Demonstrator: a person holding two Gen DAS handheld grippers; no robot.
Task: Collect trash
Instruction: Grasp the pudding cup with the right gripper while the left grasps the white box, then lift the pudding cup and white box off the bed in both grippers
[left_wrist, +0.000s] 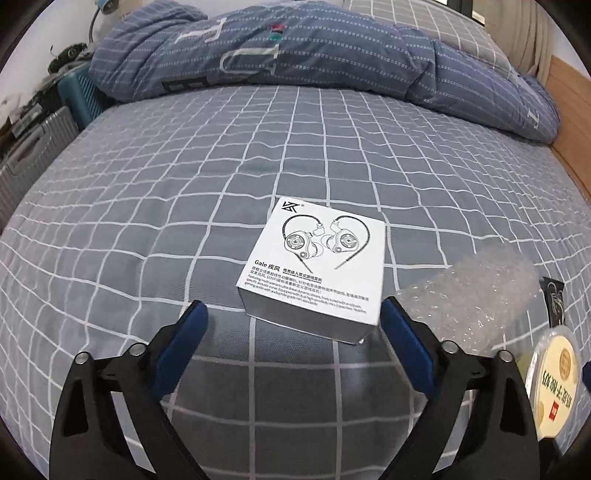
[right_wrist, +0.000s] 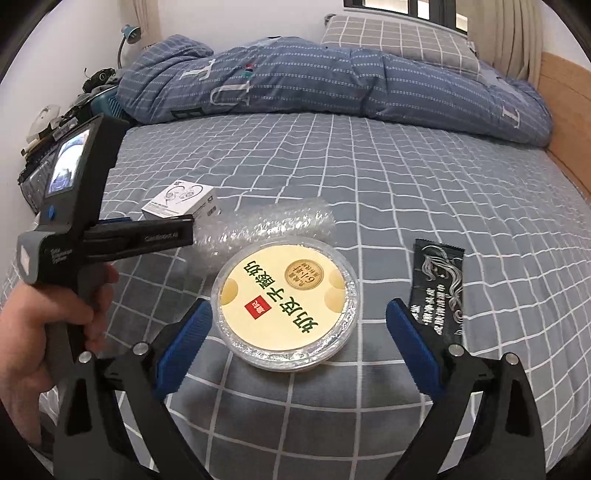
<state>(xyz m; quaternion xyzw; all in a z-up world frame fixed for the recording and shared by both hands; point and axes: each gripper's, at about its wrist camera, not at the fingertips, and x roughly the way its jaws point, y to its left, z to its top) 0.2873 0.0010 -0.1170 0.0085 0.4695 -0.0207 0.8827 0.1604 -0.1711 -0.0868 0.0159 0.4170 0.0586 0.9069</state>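
Observation:
A white earphone box (left_wrist: 314, 267) lies on the checked bed sheet (left_wrist: 184, 229), just ahead of my open, empty left gripper (left_wrist: 293, 314). A roll of bubble wrap (left_wrist: 469, 291) lies to its right. In the right wrist view, a round yellow-lidded yogurt cup (right_wrist: 286, 302) sits just ahead of my open, empty right gripper (right_wrist: 299, 317). A black sachet (right_wrist: 439, 286) lies beside the right finger. The bubble wrap (right_wrist: 266, 230) and box (right_wrist: 181, 203) lie beyond the cup. The left gripper's body (right_wrist: 92, 236) shows at the left, held by a hand.
A folded blue quilt (left_wrist: 295, 62) and a checked pillow (right_wrist: 395, 40) lie at the far end of the bed. A wooden bed frame (right_wrist: 569, 122) runs along the right. Suitcases and clutter (left_wrist: 33, 147) stand off the bed's left edge.

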